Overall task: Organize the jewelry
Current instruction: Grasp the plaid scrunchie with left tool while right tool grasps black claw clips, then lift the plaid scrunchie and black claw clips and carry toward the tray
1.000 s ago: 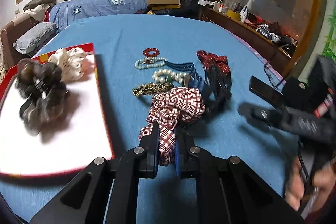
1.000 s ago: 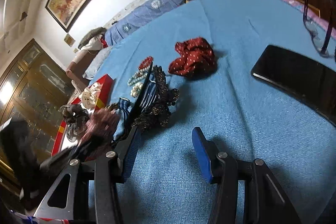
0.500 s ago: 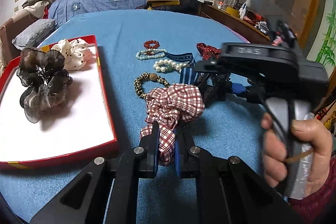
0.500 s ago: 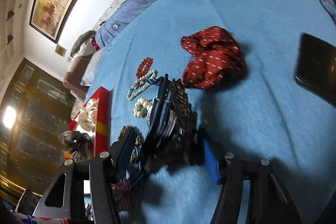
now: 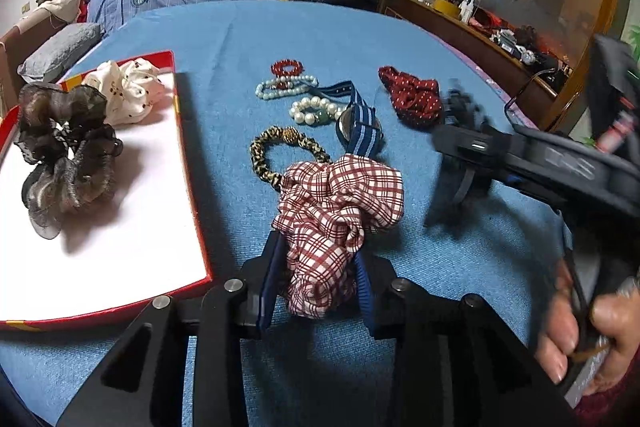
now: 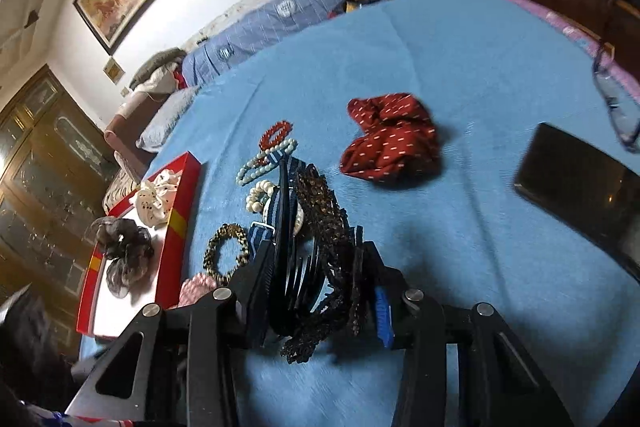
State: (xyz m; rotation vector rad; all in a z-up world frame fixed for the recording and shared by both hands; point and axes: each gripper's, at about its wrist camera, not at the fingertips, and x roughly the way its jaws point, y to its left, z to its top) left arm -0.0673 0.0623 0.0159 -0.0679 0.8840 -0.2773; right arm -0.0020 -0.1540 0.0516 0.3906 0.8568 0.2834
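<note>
The left gripper (image 5: 316, 279), jaws opening, has the red-and-white plaid fabric scrunchie (image 5: 340, 203) between its blue pads on the blue cloth-covered table (image 5: 224, 39). The right gripper (image 6: 320, 291), jaws closing, holds the black toothed headbands with brown lace trim (image 6: 316, 227). To the left, the red-rimmed white tray (image 5: 188, 155) contains a dark gauze scrunchie (image 5: 64, 151) and a cream dotted scrunchie (image 5: 128, 91). Pearl bracelets (image 5: 312, 109), a leopard-print hair tie (image 5: 280, 151) and a striped blue watch strap (image 5: 360, 131) lie beyond the plaid scrunchie.

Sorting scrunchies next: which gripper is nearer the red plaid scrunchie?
Left. The left gripper straddles the red plaid scrunchie, its jaws opening. The right gripper is off to the scrunchie's right, closing on a black lace hair comb.
</note>
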